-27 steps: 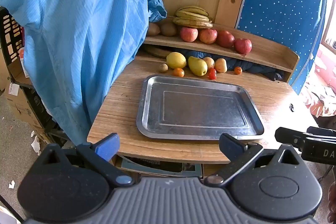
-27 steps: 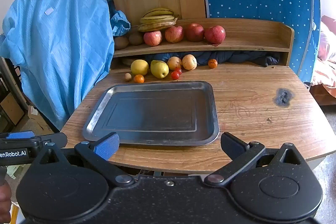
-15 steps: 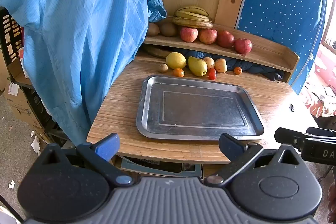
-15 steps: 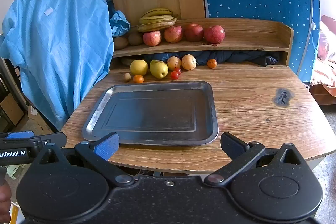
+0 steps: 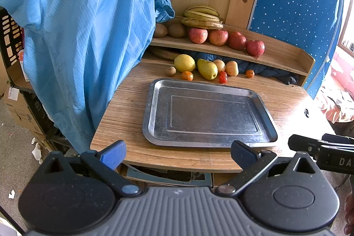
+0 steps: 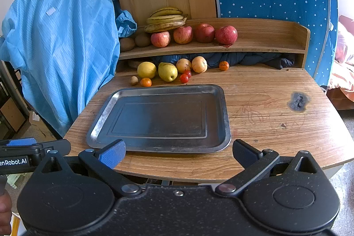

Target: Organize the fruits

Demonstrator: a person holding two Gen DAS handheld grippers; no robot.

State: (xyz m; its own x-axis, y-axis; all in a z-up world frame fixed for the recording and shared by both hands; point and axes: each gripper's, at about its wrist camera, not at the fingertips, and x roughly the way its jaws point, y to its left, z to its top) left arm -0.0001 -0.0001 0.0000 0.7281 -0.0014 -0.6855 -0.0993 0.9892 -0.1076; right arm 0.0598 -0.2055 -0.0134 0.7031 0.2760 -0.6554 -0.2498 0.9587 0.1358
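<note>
Both the left gripper (image 5: 177, 153) and right gripper (image 6: 178, 152) hang spread and empty at frame bottom; a careless reach could roll the cherry tomatoes (image 6: 185, 76) off the counter (image 6: 265, 85), missing the steel tray (image 6: 222, 107).

Both wrist views look down at a slant from beyond the near edge of the brown wooden table (image 5: 124, 107), facing its far shelf. The left one sits nearer the left corner, the right one further right. Both share the rectangular grey metal tray (image 5: 152, 103) (image 6: 223, 107) (each also catches the other gripper's tip).
</note>
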